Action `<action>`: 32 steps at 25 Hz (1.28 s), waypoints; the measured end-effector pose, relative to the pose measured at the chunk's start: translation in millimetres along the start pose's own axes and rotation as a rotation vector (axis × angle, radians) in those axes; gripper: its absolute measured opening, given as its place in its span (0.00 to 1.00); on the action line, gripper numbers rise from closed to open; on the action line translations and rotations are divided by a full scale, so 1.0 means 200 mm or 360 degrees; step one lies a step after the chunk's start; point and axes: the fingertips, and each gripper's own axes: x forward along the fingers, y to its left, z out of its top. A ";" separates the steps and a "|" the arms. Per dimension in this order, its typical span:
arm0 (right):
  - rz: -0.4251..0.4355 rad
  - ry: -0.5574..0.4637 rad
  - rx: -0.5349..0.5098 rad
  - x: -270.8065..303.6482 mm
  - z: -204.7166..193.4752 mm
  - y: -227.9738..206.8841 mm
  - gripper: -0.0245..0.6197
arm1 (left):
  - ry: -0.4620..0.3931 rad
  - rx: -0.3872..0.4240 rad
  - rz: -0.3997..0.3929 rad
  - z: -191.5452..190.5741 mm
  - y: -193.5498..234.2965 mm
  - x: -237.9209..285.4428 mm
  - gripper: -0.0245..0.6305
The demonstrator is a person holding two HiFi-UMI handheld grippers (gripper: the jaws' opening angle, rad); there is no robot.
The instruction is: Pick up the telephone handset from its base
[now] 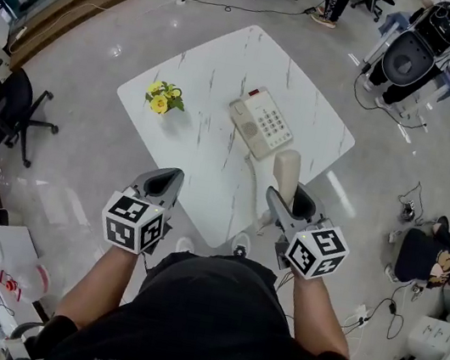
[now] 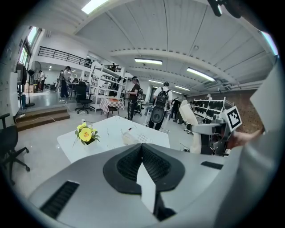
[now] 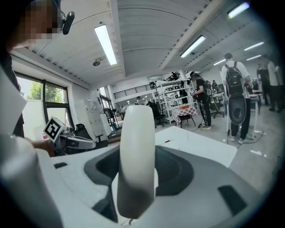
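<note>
A cream telephone base point(image 1: 261, 123) with a keypad lies near the middle of the white marble table point(image 1: 228, 63). Its handset point(image 1: 287, 171) is off the base and stands upright over the table's near right edge, with my right gripper point(image 1: 289, 200) shut on it. In the right gripper view the handset point(image 3: 138, 160) fills the space between the jaws. A thin cord point(image 1: 252, 180) runs from the base toward the handset. My left gripper point(image 1: 169, 182) hovers at the table's near edge, shut and empty. The left gripper view shows the base point(image 2: 136, 137) beyond the closed jaws.
A small pot of yellow flowers point(image 1: 163, 98) stands on the table left of the phone. A black office chair point(image 1: 13, 107) is at the left, a white pod-shaped machine point(image 1: 419, 54) at the far right, and cables and a seated person point(image 1: 429, 254) on the floor to the right.
</note>
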 end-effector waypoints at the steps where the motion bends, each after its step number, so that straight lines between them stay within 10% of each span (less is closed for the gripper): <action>1: -0.0004 0.0005 0.0001 0.00 -0.01 0.00 0.38 | 0.0003 -0.0002 0.0000 -0.01 0.00 0.00 0.04; 32: 0.0038 0.0066 -0.0029 -0.01 -0.08 0.00 0.38 | 0.0002 -0.0009 -0.0002 -0.03 -0.07 0.01 0.04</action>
